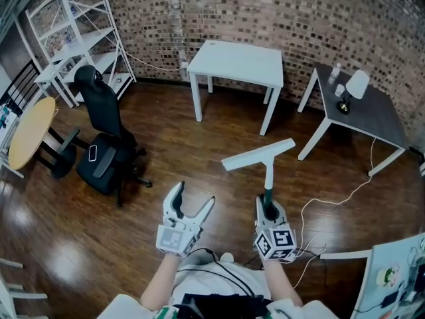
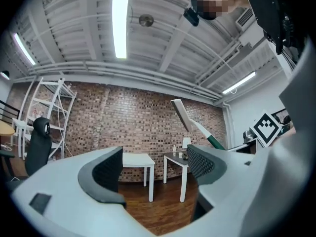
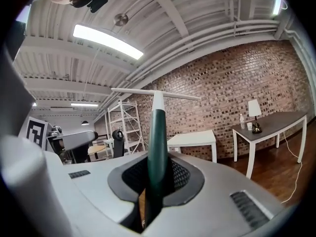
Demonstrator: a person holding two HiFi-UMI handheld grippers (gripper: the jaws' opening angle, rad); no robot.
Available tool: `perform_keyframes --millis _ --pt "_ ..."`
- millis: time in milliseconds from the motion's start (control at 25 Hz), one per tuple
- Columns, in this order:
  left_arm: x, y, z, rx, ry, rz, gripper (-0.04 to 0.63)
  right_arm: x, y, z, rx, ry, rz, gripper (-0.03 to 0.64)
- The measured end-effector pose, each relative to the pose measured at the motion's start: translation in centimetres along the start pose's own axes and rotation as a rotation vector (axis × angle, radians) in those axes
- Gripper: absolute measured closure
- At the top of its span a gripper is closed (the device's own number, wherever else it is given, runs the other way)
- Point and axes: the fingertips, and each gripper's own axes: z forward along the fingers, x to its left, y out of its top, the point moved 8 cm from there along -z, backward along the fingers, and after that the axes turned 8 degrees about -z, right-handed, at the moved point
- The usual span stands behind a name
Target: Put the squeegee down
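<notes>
My right gripper is shut on the dark green handle of a squeegee. Its white blade stands crosswise in the air ahead of the gripper, above the wooden floor. In the right gripper view the handle rises straight up from between the closed jaws of the right gripper, with the blade across the top. My left gripper is held beside it, open and with nothing in it. In the left gripper view the squeegee shows to the right, beyond the spread jaws of the left gripper.
A white table stands ahead against the brick wall. A grey table with a lamp is at the right. A black office chair, a round wooden table and white shelving are at the left. A cable lies on the floor.
</notes>
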Motion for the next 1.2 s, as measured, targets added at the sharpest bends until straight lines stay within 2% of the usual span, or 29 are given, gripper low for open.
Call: perform_keyframes --millis 80,240,360,480,640,720,840,1040,1200 --pt "2.4 -1.6 2.2 -0.001 0.004 0.037 0.203 -1.5 -0.5 2.6 0.018 -0.004 -0.012 0.551" --pt "7.1 -2.2 8.2 0.009 -0.024 0.007 0.203 -3.7 -1.2 9.5 0.028 -0.024 -0.011 0.551" --pt "10.6 -2.9 13.1 0.014 -0.050 0.013 0.202 -4.8 -0.6 14.9 0.038 -0.049 -0.005 0.552" --pt "14.4 -1.6 18.0 0.027 -0.063 -0.025 0.202 -5.6 0.5 20.5 0.056 -0.065 -0.004 0.551" --pt "19.8 -0.1 24.2 0.041 -0.086 0.005 0.202 -6.0 3.3 27.1 0.046 -0.082 -0.015 0.551" --pt "21.5 0.7 27.3 0.054 -0.108 0.019 0.204 -6.7 4.5 30.0 0.040 -0.095 -0.030 0.552" --pt "23.6 1.1 30.8 0.033 -0.092 0.017 0.203 -8.0 5.8 33.6 0.039 -0.113 -0.050 0.551" --pt "26.9 -1.1 35.8 0.048 -0.083 0.075 0.202 -11.3 6.6 37.8 0.041 -0.159 -0.021 0.551" --pt "27.6 -2.2 40.6 0.051 -0.085 0.068 0.204 -14.9 6.7 41.4 0.047 -0.176 -0.021 0.552"
